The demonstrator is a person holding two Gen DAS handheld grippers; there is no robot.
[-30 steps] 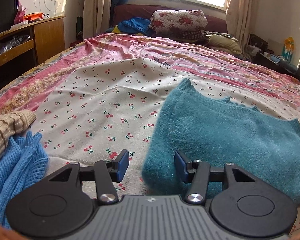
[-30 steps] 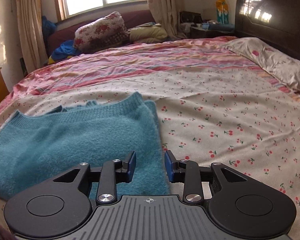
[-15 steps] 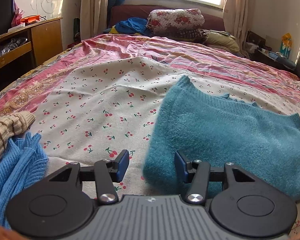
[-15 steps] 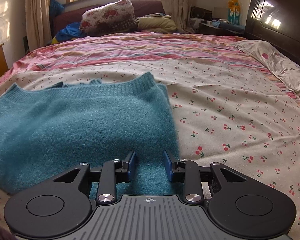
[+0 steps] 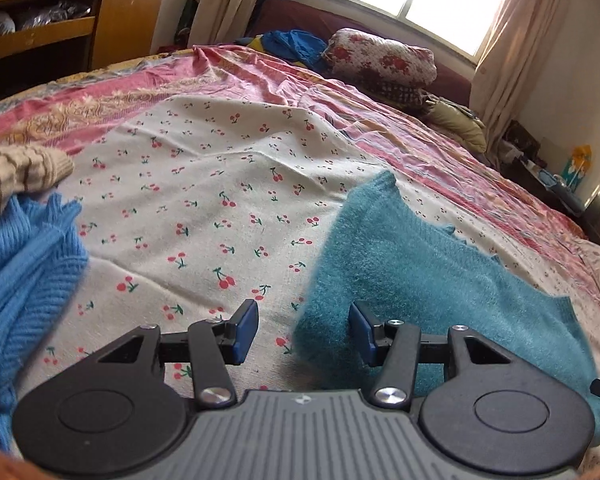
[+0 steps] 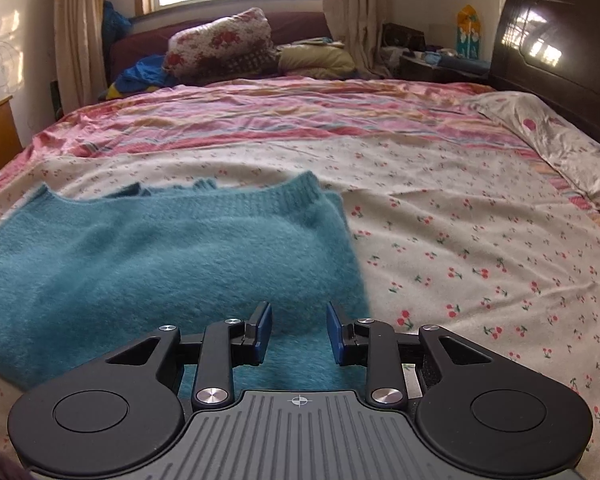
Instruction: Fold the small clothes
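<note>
A fuzzy teal sweater (image 5: 412,268) lies folded on the cherry-print bedsheet (image 5: 204,200). My left gripper (image 5: 304,332) is open, its jaws astride the sweater's near left corner, just above the cloth. In the right wrist view the same sweater (image 6: 172,252) fills the lower left. My right gripper (image 6: 299,332) is open over the sweater's near right edge, holding nothing.
A bright blue knit (image 5: 24,264) and a beige striped garment (image 5: 16,176) lie at the left. A floral quilt roll (image 6: 220,40) and pillows sit at the far end. A dark headboard (image 6: 560,56) stands right, a wooden cabinet (image 5: 60,28) left.
Both grippers have moved forward and tilted lower toward the sweater's near edge. The left view has swung left. Both stay open and the sweater has not moved.
</note>
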